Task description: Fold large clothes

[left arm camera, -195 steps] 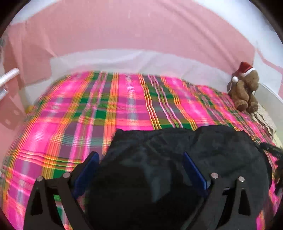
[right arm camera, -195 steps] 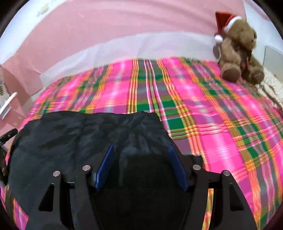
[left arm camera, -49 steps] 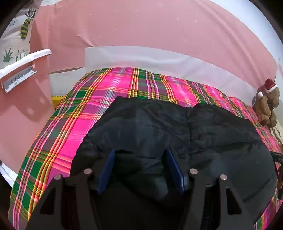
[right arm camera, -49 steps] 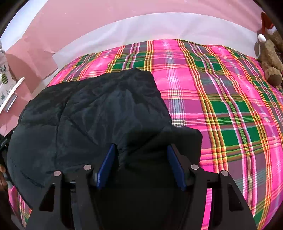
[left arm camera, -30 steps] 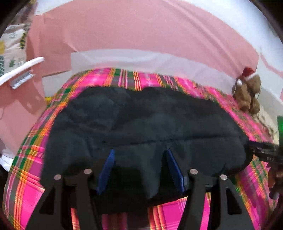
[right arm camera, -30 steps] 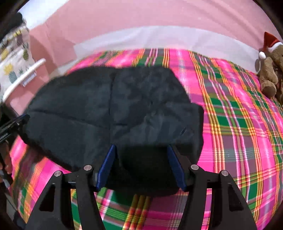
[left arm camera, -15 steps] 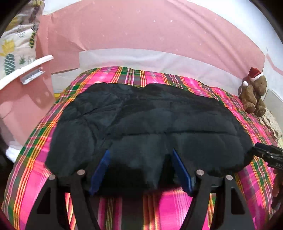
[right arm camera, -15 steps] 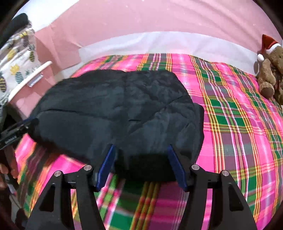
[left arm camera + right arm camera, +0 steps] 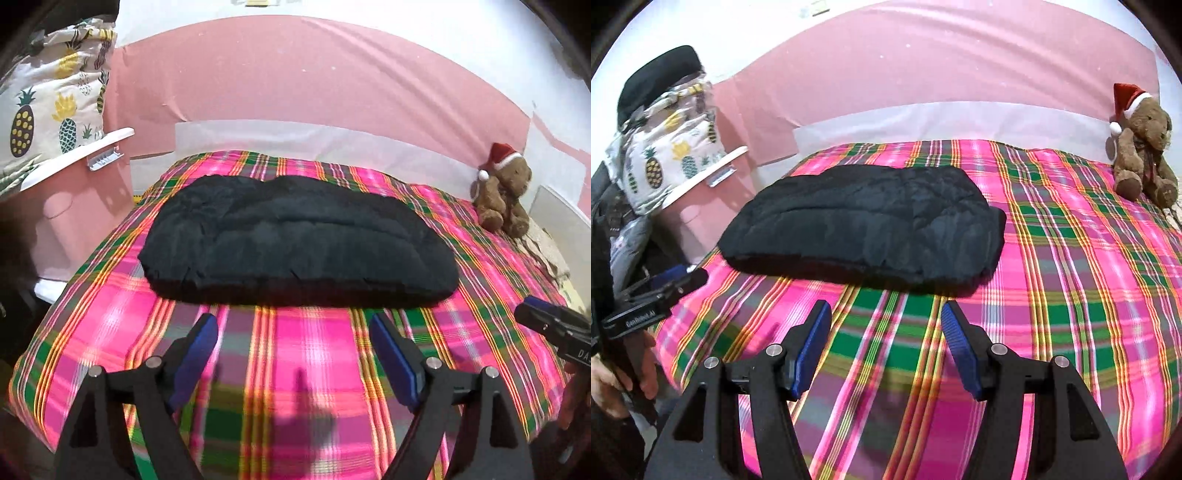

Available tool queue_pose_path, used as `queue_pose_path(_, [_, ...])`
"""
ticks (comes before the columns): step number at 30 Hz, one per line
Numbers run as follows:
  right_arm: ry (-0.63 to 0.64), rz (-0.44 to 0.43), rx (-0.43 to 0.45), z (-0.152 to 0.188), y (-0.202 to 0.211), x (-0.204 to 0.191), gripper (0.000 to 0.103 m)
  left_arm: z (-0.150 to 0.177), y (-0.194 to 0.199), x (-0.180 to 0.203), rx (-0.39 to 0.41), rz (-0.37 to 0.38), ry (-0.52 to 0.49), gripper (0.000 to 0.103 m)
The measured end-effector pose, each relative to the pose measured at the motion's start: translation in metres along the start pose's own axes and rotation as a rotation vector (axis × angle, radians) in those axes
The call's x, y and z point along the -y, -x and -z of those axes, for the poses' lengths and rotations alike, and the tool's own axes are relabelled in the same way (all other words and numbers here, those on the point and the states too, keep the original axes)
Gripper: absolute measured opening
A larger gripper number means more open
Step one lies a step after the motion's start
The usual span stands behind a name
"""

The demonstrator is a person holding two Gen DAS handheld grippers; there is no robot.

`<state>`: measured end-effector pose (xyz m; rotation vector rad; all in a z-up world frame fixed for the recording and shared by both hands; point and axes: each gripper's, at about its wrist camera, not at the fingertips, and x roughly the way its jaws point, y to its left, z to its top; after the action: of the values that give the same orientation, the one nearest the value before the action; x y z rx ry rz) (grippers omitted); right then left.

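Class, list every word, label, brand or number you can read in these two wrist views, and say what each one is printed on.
"DA…": white letters on the right gripper's black body in the left wrist view, cut off at the frame edge.
White lettering on the left gripper's body in the right wrist view: too blurred to read.
Jacket, plaid bedspread, teddy bear, pineapple cushion: no text visible.

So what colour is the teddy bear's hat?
The teddy bear's hat is red with white trim and a white pompom. It shows best in the right wrist view.
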<state>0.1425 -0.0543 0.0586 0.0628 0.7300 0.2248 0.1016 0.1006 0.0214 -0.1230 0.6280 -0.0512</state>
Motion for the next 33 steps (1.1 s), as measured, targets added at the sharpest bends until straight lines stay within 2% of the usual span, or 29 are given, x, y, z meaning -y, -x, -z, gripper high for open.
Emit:
queue_pose_path(9, [0.019,0.03,0.027,0.041,0.052,-0.018,0.062,0.048,0.046,0.023,-0.015,0.011,-0.004,0.09])
queue_pose_path(15, [0.061,0.062,0.038,0.059,0.067,-0.029,0.063,0.061,0.066,0.033,-0.007,-0.005,-0.019,0.091])
queue_pose_path(22, [0.071,0.065,0.016,0.063,0.063,-0.031,0.063,0.057,0.068,0.037,0.008,-0.039,-0.023,0.096])
queue_pose_path(33, [0.075,0.076,-0.024,0.062,0.044,-0.029,0.063,0.059,0.051,0.029,-0.039,-0.075,0.011,0.096])
